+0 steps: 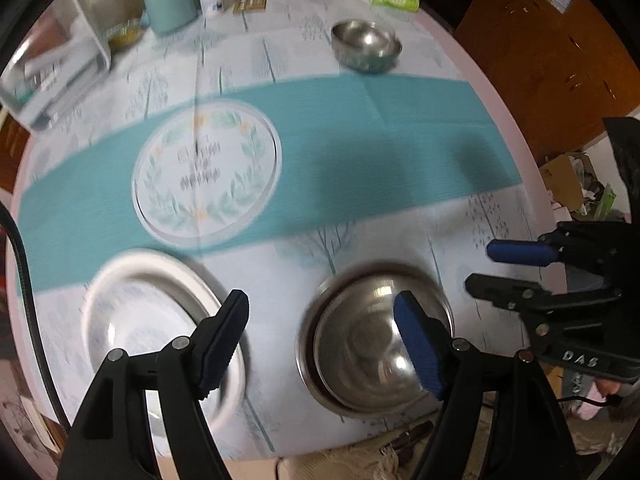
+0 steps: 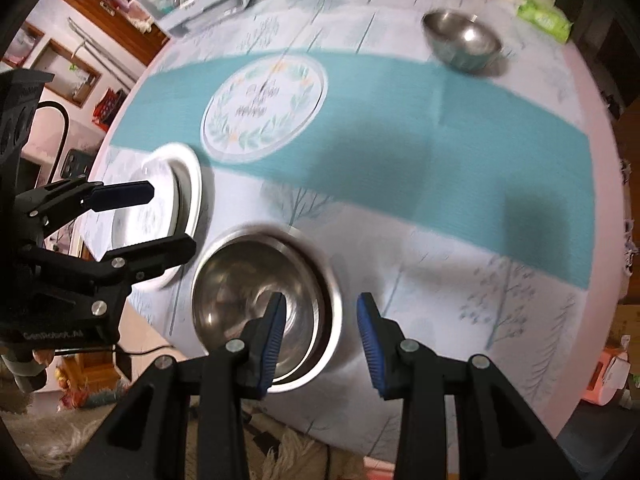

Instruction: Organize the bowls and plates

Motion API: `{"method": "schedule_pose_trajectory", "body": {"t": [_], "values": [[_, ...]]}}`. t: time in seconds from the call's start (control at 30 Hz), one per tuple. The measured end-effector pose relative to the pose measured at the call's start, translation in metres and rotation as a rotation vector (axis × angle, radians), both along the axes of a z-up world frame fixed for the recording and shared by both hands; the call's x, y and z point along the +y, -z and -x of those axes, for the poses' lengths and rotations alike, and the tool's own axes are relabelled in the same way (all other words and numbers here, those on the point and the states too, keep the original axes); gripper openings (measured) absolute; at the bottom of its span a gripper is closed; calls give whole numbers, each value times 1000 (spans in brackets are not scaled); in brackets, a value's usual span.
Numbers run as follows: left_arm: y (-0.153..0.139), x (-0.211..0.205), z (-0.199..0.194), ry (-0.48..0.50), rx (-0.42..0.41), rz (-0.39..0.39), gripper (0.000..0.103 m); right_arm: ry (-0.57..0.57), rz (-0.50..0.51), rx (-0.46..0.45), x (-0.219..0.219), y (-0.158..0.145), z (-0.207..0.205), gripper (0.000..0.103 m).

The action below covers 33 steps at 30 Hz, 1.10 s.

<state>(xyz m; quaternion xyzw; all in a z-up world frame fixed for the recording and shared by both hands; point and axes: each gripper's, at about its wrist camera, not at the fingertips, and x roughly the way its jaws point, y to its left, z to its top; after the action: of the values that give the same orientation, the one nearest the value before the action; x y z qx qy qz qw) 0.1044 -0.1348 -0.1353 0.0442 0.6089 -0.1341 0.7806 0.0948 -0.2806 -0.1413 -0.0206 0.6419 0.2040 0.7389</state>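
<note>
Steel bowls (image 2: 264, 308) nested at table's (image 1: 400, 208) near edge, white plates (image 1: 160, 320) stacked beside. Lone steel bowl (image 1: 366, 44) at far edge unstacked. Left gripper (image 1: 320, 340), right gripper (image 2: 320, 340) hung agape, empty.

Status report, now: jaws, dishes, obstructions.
Left gripper and right gripper open, empty. Steel bowls nested beside white plates. One bowl alone, far side. Nothing blocking.

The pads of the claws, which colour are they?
Blue pads, on black arms; clearest in the right wrist view.
</note>
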Motion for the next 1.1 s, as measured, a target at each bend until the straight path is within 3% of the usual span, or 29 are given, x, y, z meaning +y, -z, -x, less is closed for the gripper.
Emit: {"method": "schedule_pose_trajectory", "body": {"t": [0.4,0.6,0.83,1.1], "values": [[-71,-29,-69,54,-224,-41,79,101,29,-223,-38,-73,-54,37],[-87,-51,-117,61,-324,-51,81,148,46,-311,-49,-95,-96,37],[-73,-72,-179,39,-393,-73,81,223,48,-351,-67,-90,-152,37],[-11,-89,-259,11,-360,-139,81,295,67,-296,-84,-43,-216,37]]}}
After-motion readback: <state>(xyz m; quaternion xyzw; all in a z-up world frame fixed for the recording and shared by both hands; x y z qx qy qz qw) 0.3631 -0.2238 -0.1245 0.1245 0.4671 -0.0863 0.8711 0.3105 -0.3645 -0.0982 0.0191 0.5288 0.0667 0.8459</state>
